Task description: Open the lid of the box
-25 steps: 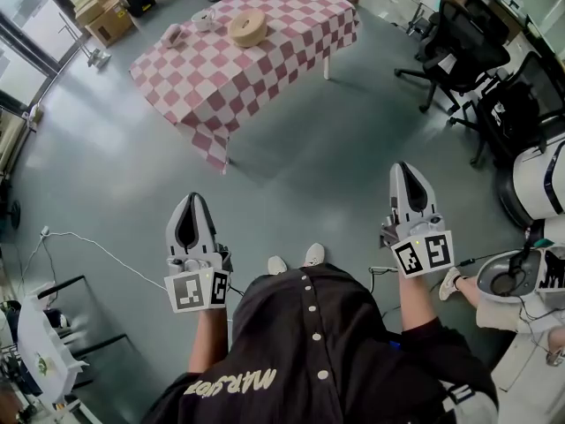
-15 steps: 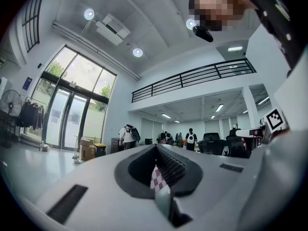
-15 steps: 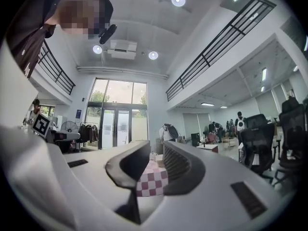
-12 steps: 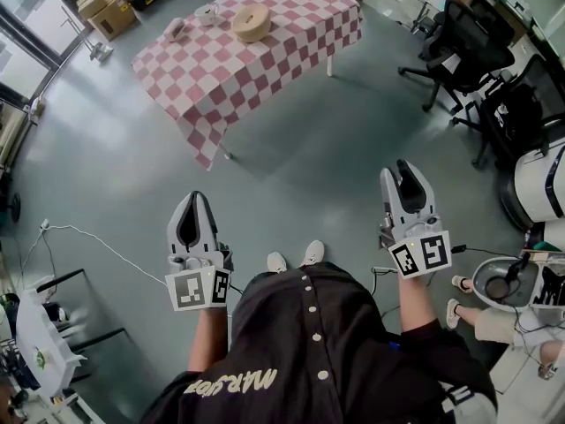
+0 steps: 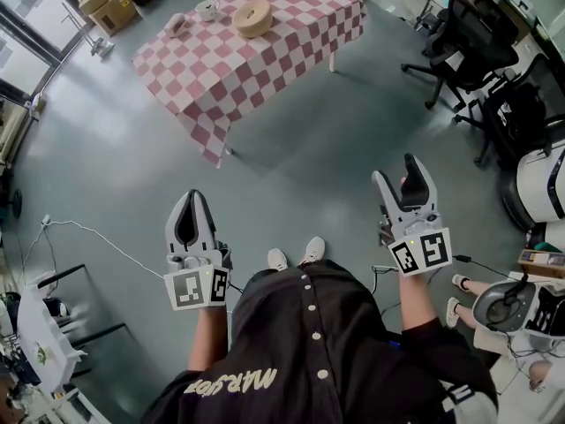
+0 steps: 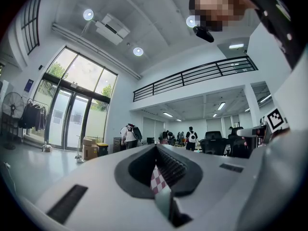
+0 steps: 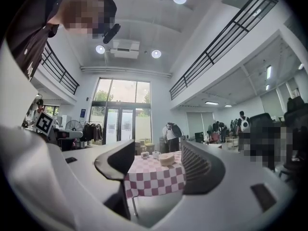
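Note:
The box (image 5: 252, 18) is round and beige with its lid on, standing on a red-and-white checked table (image 5: 265, 69) far across the floor. It also shows small between the right jaws, box (image 7: 166, 159) on the table (image 7: 154, 179). My right gripper (image 5: 395, 170) is held level at waist height; its jaws have just been opening and stand open with nothing between them, right gripper (image 7: 158, 149). My left gripper (image 5: 192, 198) is held level too, its jaws shut with nothing in them, left gripper (image 6: 155, 150). Both are far from the box.
A white mug (image 5: 207, 11) and a small white object (image 5: 175, 27) share the table. Black office chairs (image 5: 472, 38) stand at the right and cardboard boxes (image 5: 110, 11) at the far left. A cable (image 5: 97, 241) trails on the floor. People stand in the distance (image 6: 130, 134).
The right gripper's jaws have spread from shut to open. The left gripper has kept still. The table sits slightly higher in the head view.

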The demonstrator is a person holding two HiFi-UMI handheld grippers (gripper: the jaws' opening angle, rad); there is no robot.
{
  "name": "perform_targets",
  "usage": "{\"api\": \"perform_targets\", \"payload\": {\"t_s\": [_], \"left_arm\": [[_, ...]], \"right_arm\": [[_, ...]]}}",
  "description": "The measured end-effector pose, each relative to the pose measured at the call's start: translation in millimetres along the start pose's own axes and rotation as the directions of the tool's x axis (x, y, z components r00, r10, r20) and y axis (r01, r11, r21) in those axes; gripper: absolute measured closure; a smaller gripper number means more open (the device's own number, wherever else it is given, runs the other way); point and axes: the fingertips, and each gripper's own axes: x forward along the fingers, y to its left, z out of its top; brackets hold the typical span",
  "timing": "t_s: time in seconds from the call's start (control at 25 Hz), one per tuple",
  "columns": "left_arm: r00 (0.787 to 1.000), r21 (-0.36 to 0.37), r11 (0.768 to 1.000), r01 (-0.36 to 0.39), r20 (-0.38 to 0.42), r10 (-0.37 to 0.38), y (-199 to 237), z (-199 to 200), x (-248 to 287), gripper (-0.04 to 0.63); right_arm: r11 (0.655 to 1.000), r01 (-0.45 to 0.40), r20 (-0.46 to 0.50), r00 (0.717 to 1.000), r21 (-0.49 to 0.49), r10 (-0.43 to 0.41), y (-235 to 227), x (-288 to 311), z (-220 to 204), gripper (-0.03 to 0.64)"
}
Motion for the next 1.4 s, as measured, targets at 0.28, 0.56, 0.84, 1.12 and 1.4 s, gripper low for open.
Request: {"api": "perform_targets", "payload": {"t_s": [0.28, 0.56, 0.84, 1.12, 1.4], "left_arm": [[1.0, 0.007, 1.0, -0.007, -0.005, 0.007, -1, -1, -1, 0.584], [1.0, 0.015, 1.0, -0.019, -0.005, 0.019, -8, -2, 6, 0.584], [0.999, 0.026, 0.999, -0.037, -0.001, 0.037, -31, 0, 14, 0.584], [0.995, 0.007, 0.995, -0.099, -0.019, 0.099, -39, -8, 15, 0.584], [0.992, 0.02, 0.993, -0.12, -0.035, 0.121, -30, -17, 34, 0.584]], "right_arm": [[1.0, 0.016, -0.007, 1.0, -0.003, -0.016, -6, 4, -3, 0.224], [1.0, 0.003, -0.014, 1.0, -0.001, -0.003, -14, 12, -7, 0.15], [0.999, -0.04, -0.022, 0.999, 0.005, 0.04, -33, 14, -11, 0.138], [0.997, -0.076, -0.037, 0.996, 0.02, 0.077, -47, 22, -22, 0.138], [0.997, -0.074, -0.074, 0.994, 0.02, 0.075, -55, 45, -39, 0.138]]}}
